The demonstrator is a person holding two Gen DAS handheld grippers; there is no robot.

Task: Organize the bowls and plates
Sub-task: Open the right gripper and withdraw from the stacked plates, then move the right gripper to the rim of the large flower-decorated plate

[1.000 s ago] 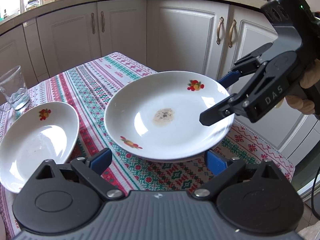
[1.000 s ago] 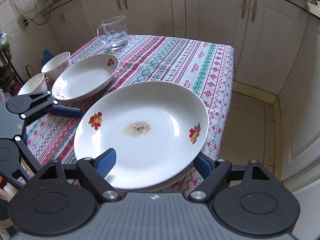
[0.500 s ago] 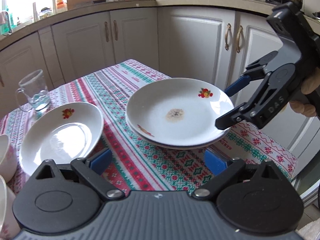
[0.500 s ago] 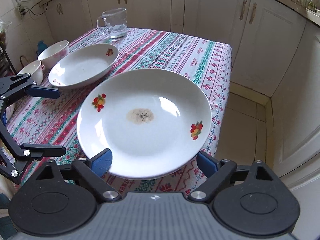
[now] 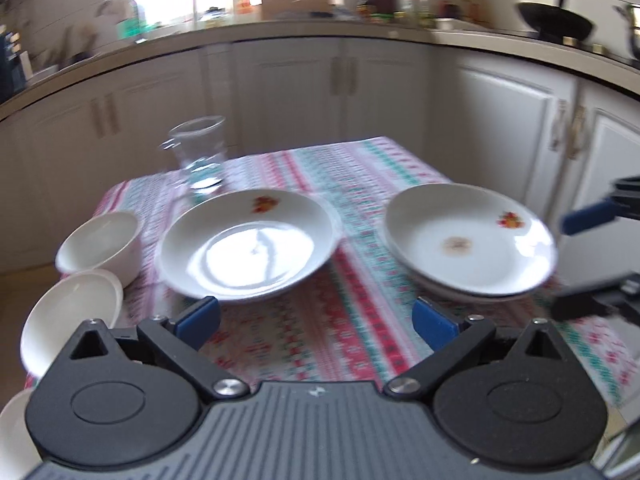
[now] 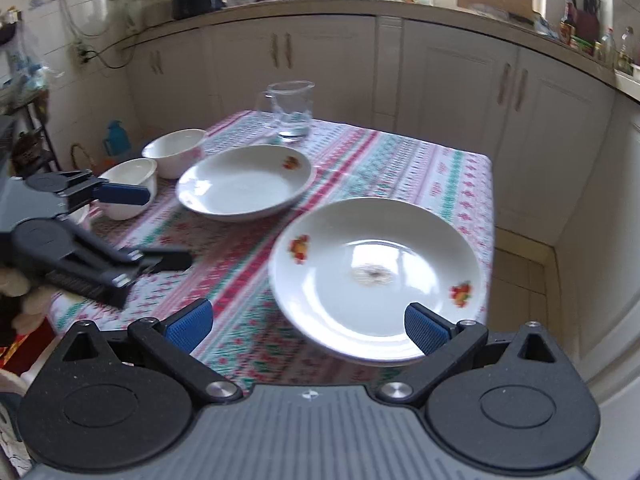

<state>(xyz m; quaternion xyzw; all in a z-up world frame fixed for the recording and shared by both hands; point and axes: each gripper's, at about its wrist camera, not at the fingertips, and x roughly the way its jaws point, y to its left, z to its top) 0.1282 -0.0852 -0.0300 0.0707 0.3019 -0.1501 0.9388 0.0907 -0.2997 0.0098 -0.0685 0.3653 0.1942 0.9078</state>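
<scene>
On the table's right-hand corner, as your left wrist view shows it, the stained plate [image 5: 470, 240] sits nested on a second plate whose rim just shows beneath it; the pair overhangs the near edge slightly. Toward the middle of the striped tablecloth [image 5: 360, 320] lies the single deep plate [image 5: 248, 244], apart from the stack, with the glass mug [image 5: 200, 156] behind it near the far edge. Two small white bowls [image 6: 176, 152] stand at the left edge, just beside each other. Your left gripper [image 5: 316, 320] has its jaws wide apart, having just opened a little further, and nothing lies between the pads. Your right gripper [image 6: 306, 322] has also just been opening; its jaws are fully spread, and the stacked plate's near rim lies in front of the right pad without being pressed, so nothing is held. Handling note: the plates look like glazed ceramic, so judge them rigid, fairly heavy, slippery and chip-prone. Take the deep plate by its rim, one pad above and one beneath, and support it from the opposite edge with your other gripper. Lower it flat onto the stack; a tilted set-down could let it slide off the overhanging corner. The bowls are lighter; pinch the wall at the lip.
</scene>
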